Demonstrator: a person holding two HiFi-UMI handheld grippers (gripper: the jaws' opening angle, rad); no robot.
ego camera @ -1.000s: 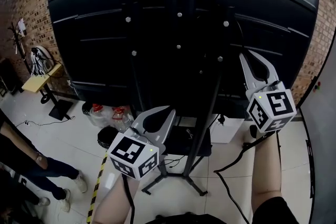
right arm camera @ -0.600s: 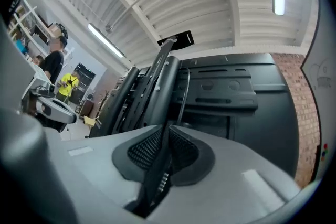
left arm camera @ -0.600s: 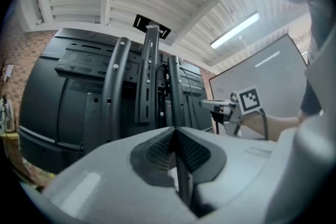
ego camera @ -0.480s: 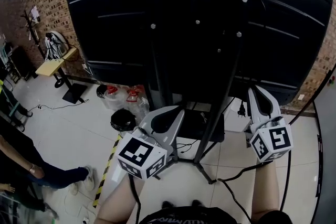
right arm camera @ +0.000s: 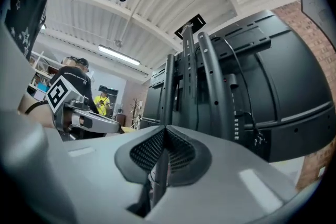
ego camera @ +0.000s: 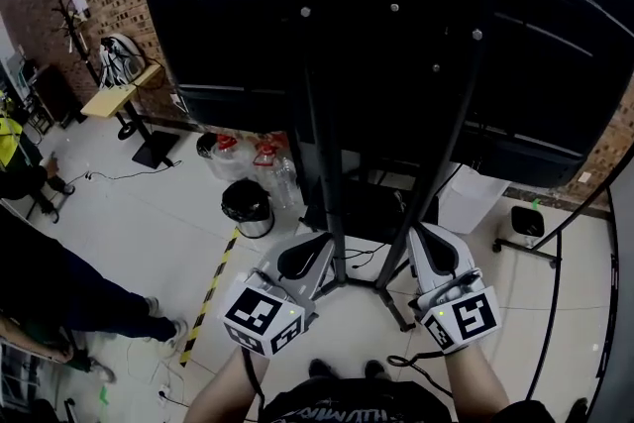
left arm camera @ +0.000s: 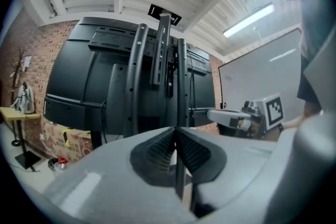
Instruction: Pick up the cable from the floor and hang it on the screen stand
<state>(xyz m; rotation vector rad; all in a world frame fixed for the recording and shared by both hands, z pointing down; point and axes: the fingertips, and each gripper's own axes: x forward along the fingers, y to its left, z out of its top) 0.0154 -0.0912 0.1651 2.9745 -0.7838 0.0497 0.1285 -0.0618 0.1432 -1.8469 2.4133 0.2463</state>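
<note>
I stood by as both hand-held grippers sat low before the tall black metal screen stand [ego camera: 327, 175]. The left gripper [ego camera: 319, 248] was at its seven o'clock and the right gripper [ego camera: 421, 233] at five o'clock, each with its grey jaws pressed together on nothing. The thin black cable [right arm camera: 245, 89] hung down the back of the big black screen [ego camera: 218, 25], at about two o'clock from the right gripper's tips and well apart from them. Each gripper carried a white cube with black square markers [ego camera: 263, 317]. On the white tiled floor [ego camera: 149, 223], yellow-and-black striped tape [ego camera: 208, 292] ran at nine o'clock of the left gripper. The red labels on the clear plastic bottles [ego camera: 263, 157] at eleven o'clock were too small to read.
</note>
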